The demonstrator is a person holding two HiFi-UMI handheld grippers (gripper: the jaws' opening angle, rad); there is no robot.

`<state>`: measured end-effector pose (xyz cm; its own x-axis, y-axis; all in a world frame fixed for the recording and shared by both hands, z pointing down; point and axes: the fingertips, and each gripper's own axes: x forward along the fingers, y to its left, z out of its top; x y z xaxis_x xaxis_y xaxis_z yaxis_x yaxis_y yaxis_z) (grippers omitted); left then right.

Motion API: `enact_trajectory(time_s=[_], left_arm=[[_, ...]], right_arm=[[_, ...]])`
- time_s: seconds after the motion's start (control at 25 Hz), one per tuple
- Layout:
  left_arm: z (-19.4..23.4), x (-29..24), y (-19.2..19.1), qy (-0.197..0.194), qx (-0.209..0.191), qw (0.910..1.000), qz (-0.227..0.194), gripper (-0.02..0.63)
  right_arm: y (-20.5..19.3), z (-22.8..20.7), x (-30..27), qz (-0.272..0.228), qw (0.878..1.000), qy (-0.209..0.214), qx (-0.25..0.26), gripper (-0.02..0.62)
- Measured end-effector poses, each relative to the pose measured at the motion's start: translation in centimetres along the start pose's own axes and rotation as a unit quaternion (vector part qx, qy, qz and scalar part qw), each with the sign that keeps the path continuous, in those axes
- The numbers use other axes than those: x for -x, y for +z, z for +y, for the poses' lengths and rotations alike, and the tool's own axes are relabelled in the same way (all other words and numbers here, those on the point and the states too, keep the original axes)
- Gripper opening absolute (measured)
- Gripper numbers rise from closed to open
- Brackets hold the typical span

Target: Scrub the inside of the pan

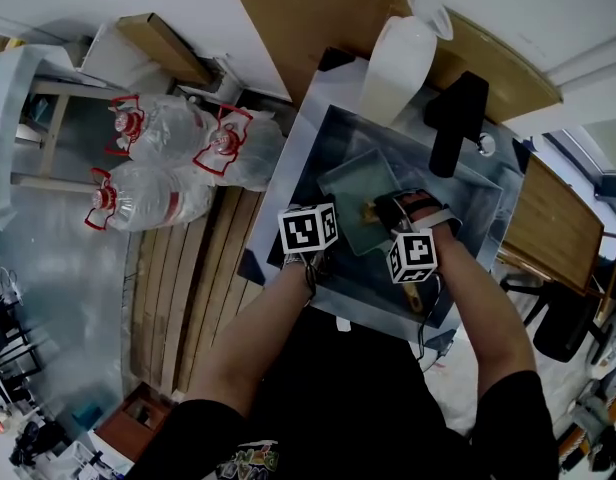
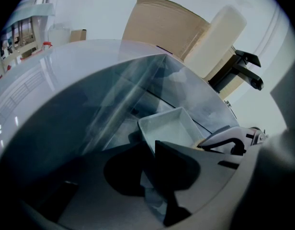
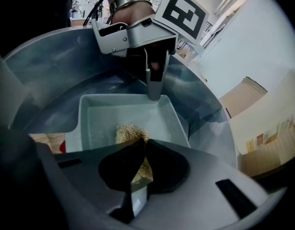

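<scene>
Two grippers are meeting over a pale rectangular pan [image 1: 360, 180] that is sitting in a steel sink [image 1: 480, 208]. The left gripper [image 2: 148, 172] is clamping its jaws on one wall of the pan, with the rim running up between them. The right gripper [image 3: 139, 170] is holding a yellowish scrub pad [image 3: 129, 132] in narrow jaws and is pressing it onto the pan's floor, near the middle. In the right gripper view, the left gripper's jaw is sitting on the pan's far rim. A black tap [image 1: 455, 123] is standing at the sink's back edge, with a white jug [image 1: 398, 60] near it. Three clear water bottles [image 1: 153, 193] are lying lower down, left of the sink.
</scene>
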<state>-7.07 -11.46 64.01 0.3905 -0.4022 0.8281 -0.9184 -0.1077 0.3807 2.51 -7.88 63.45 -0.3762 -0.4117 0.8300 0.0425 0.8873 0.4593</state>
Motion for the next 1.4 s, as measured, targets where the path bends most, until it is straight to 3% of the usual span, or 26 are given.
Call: enact_trajectory(time_s=[0.6, 1.0, 1.4], left_arm=[[0.0, 0.1, 0.0, 0.001, 0.002, 1.0000, 0.000, 0.066], [0.0, 0.1, -0.1, 0.000, 0.003, 1.0000, 0.001, 0.066], [0.0, 0.0, -0.1, -0.002, 0.006, 1.0000, 0.002, 0.066]], right_arm=[[-0.9, 3.4, 2.2, 0.002, 0.999, 0.036, 0.009, 0.029], [-1.1, 2.6, 3.9, -0.016, 1.000, 0.011, -0.021, 0.029], [-1.1, 4.9, 4.0, -0.015, 0.998, 0.032, 0.051, 0.029]])
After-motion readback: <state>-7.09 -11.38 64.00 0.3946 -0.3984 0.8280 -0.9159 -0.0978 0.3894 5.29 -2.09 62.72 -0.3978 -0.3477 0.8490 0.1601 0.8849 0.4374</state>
